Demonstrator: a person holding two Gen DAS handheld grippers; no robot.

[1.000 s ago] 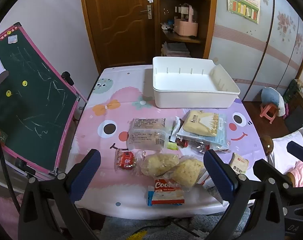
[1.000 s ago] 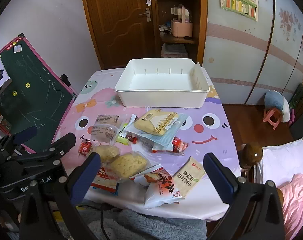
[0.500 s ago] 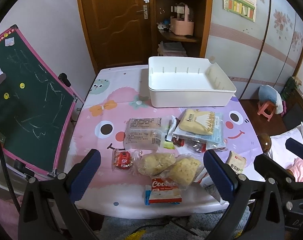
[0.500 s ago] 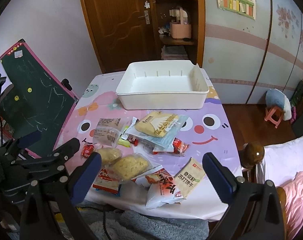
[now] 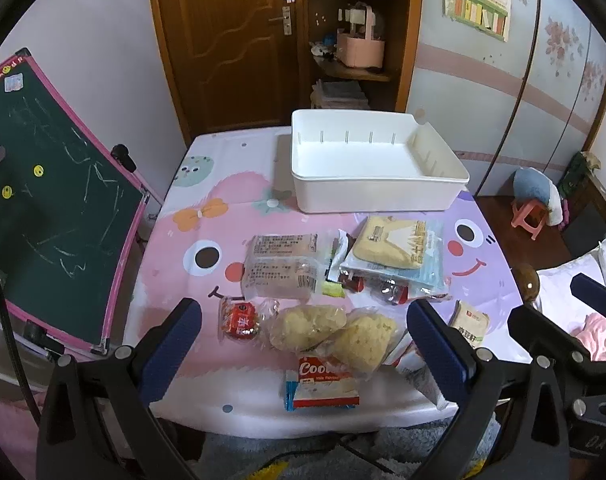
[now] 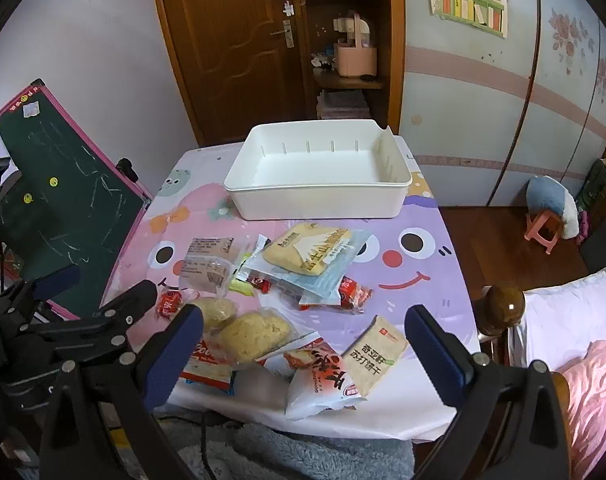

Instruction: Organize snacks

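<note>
The tabletop (image 5: 175, 240), under a pink and purple cartoon cloth, carries everything. At its far edge stands the white bin (image 5: 377, 196), empty, its open top facing up. Nothing has gone in, so by my reading the task is at its very start: choosing a first snack to pick.

The snacks lie in a loose heap between the bin and the near edge. Largest is the flat yellow cake in a clear blue-edged bag (image 5: 395, 246), just in front of the bin. To its left lie two clear packs of pale bread (image 5: 281, 266). Nearer the front edge sit two lumpy yellow pastries in clear wrap (image 5: 335, 330), touching each other, with a small red-wrapped snack (image 5: 241, 320) on their left and a red and white cookie pack (image 5: 323, 380) at the near edge. Toward the near right corner lie a white and red pouch (image 6: 319, 376) and a tan cracker packet (image 6: 373, 354).

The left gripper (image 5: 303, 350) hangs above the near edge, jaws spread wide and empty. The right gripper (image 6: 303, 354) does likewise over the pouch and cracker packet.

The next move likely calls for lowering one gripper onto a snack lying free, closing on a wrapper edge, then carrying it to the bin.
</note>
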